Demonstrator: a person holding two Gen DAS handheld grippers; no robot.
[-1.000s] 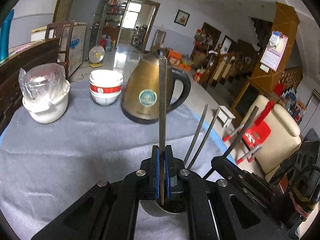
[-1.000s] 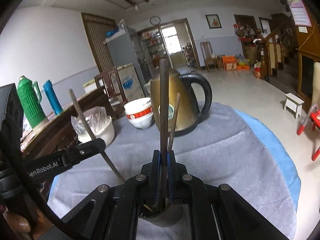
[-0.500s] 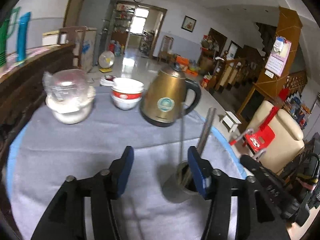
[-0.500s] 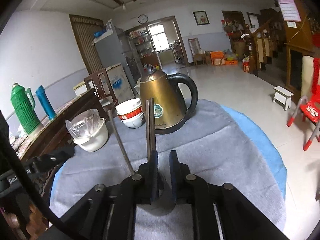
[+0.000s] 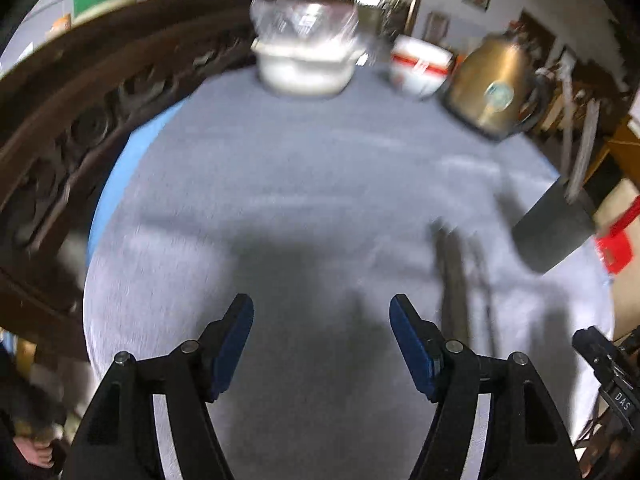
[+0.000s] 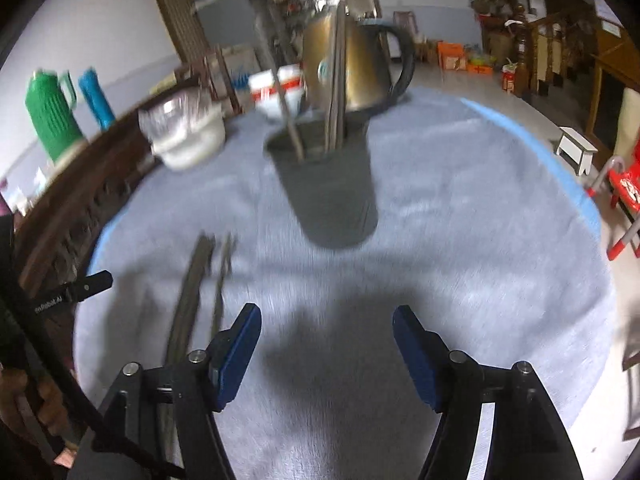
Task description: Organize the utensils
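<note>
A dark grey utensil cup [image 6: 332,196] stands on the grey cloth, and several metal utensils [image 6: 336,80] stand upright in it. In the left wrist view the cup [image 5: 556,228] is at the far right. Two or three more utensils [image 6: 196,280] lie flat on the cloth in front of the cup and to its left; the left wrist view shows these loose utensils [image 5: 452,280] just right of my fingers. My left gripper [image 5: 322,308] hangs over bare cloth, its jaws opening with nothing between them. My right gripper [image 6: 326,316] is in front of the cup, its jaws also opening and empty.
A gold kettle [image 6: 356,60], stacked red-and-white bowls [image 6: 276,88] and a white pot under plastic wrap [image 6: 184,136] line the table's far side. A carved dark wooden rail [image 5: 60,128] runs along the left edge. Green [image 6: 52,120] and blue [image 6: 96,96] flasks stand beyond it.
Both grippers were shut on upright utensils over the cup. They have let go, opened wide, pulled back from the cup and tipped down toward the cloth; the left one swung left.
</note>
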